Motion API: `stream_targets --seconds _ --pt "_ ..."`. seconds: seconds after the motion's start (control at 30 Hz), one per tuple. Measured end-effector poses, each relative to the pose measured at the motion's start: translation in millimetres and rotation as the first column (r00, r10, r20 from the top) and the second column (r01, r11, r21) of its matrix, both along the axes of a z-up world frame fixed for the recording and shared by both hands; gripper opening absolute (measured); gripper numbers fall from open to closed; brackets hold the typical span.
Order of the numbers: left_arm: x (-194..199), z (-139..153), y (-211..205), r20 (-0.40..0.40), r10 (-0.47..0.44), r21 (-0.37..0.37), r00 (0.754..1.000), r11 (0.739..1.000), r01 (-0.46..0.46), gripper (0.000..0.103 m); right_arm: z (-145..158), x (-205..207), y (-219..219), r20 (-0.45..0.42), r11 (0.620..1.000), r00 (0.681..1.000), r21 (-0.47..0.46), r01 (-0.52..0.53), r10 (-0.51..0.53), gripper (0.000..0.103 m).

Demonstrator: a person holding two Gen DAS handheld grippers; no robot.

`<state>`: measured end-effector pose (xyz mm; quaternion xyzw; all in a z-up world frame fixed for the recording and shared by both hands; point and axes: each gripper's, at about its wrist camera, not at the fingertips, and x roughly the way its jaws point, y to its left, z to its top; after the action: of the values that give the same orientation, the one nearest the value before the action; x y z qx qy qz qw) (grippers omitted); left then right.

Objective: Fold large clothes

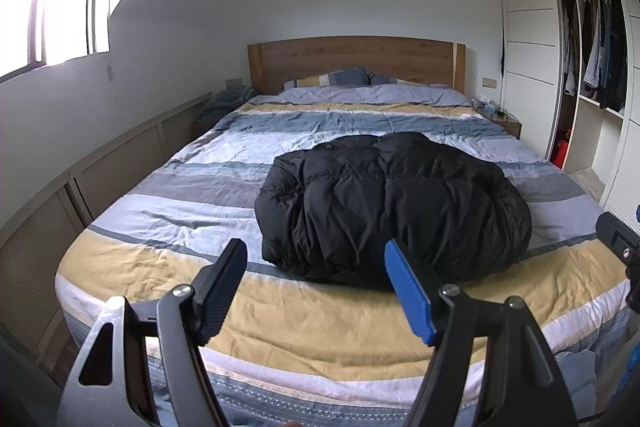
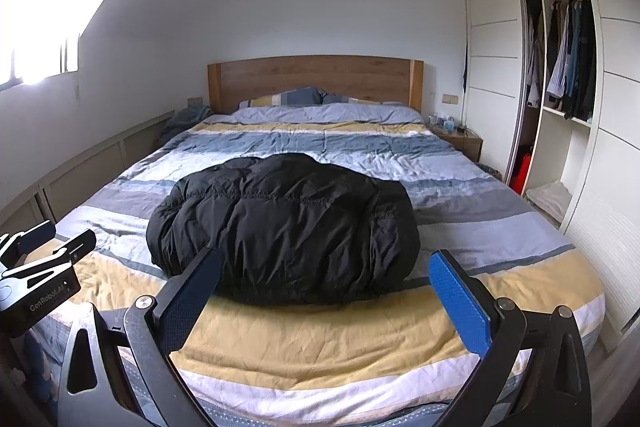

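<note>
With the left gripper [image 1: 316,267] and right gripper [image 2: 328,275] both wide open and empty near the bed's [image 1: 160,267] foot, the puffy black jacket [image 1: 392,207] bundled mid-bed could spring apart if pinched only by its slippery top layer.

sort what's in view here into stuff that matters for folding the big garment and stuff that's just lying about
Belongs to the job:
- puffy black quilted jacket, bundled on the bed
- left gripper, open, empty
- right gripper, open, empty
- striped blue, yellow and white duvet, the work surface

Just lying about:
- striped pillows by the wooden headboard
- hanging clothes in the open white wardrobe
- small wooden nightstand
</note>
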<state>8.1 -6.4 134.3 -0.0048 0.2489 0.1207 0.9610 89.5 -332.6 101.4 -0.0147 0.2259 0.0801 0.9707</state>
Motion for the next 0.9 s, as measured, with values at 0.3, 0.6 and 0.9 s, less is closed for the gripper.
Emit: stream_targets --seconds 0.3,0.6,0.9 --pt "9 -12 -3 -0.019 -0.012 -0.006 1.000 1.000 0.012 0.070 -21 12 2 -0.047 1.000 0.999 -0.001 -0.003 0.003 0.102" --pt "20 -28 -3 -0.046 -0.045 -0.032 0.998 0.999 0.043 0.070 -41 26 4 -0.100 1.000 0.995 -0.004 0.009 -0.009 0.102" --pt "36 -46 2 -0.081 -0.063 -0.069 0.995 0.996 0.057 0.070 -64 43 5 -0.163 1.000 0.986 -0.020 0.022 -0.025 0.102"
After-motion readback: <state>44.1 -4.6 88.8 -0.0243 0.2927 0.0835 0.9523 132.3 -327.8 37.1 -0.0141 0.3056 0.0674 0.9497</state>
